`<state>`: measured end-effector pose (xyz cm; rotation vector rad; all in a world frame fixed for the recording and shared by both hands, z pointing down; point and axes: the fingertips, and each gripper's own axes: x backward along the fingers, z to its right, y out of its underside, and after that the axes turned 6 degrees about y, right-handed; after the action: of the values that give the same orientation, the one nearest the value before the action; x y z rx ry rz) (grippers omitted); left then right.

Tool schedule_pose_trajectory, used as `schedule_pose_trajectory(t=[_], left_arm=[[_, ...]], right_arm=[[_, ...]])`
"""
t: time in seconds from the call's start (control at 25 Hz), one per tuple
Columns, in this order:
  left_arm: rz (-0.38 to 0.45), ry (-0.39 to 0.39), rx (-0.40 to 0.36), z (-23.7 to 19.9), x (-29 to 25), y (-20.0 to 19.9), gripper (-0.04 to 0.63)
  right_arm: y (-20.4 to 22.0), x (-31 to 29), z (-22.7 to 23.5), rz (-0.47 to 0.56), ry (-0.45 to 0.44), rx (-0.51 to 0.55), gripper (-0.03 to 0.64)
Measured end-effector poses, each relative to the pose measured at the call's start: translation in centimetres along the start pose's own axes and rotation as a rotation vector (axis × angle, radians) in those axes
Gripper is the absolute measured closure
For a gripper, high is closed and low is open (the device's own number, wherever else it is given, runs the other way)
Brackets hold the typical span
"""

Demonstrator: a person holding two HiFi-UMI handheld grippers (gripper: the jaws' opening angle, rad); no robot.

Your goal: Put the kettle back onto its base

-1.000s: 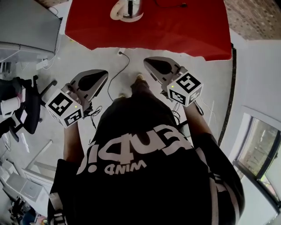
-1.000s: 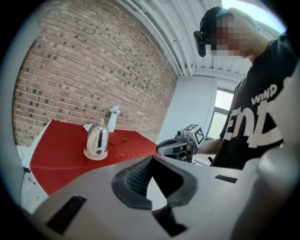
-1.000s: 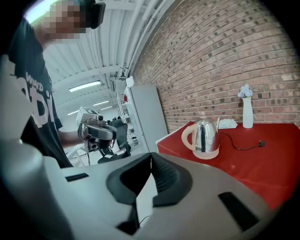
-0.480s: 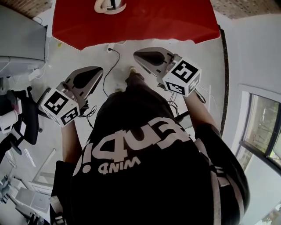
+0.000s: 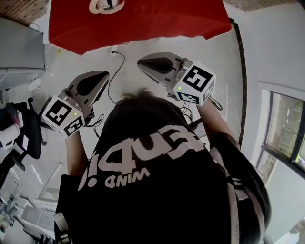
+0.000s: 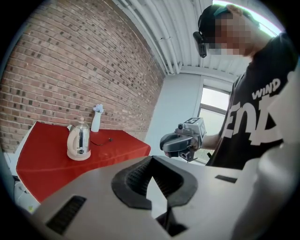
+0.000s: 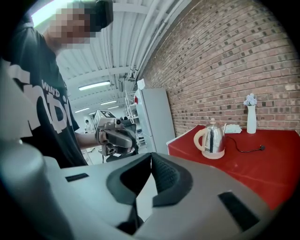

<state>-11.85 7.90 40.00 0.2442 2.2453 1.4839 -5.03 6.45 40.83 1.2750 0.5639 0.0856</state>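
Note:
A steel kettle [image 5: 106,5] with a cream handle stands upright on its cream base [image 6: 78,156] on the red table [image 5: 143,24], at the top edge of the head view. It also shows in the left gripper view as the kettle [image 6: 78,139] and in the right gripper view as the kettle [image 7: 212,138]. My left gripper [image 5: 106,74] and right gripper [image 5: 140,62] hang over the floor, short of the table and well apart from the kettle. Both are shut with nothing between their pads.
A white vase [image 7: 251,115] and a black cable [image 7: 246,149] sit on the table behind the kettle. A grey cabinet [image 7: 154,119] stands left of the table. An office chair [image 5: 19,128] is at the left, cables [image 5: 116,71] lie on the floor, and a window [image 5: 281,138] is at the right.
The table and kettle have slid toward the top left of the head view, so the kettle is now cut by the edge. Both grippers shifted slightly with the person and stayed shut.

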Motion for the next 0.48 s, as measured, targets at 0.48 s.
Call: schedule_pose_trajectory(t=[0.48], left_arm=[[-0.011,-0.056,-0.003,3.3,-4.6,0.1,0.588]], right_arm=[[1.7,5.7,1.4,0.05,0.004,-0.03,0.594]])
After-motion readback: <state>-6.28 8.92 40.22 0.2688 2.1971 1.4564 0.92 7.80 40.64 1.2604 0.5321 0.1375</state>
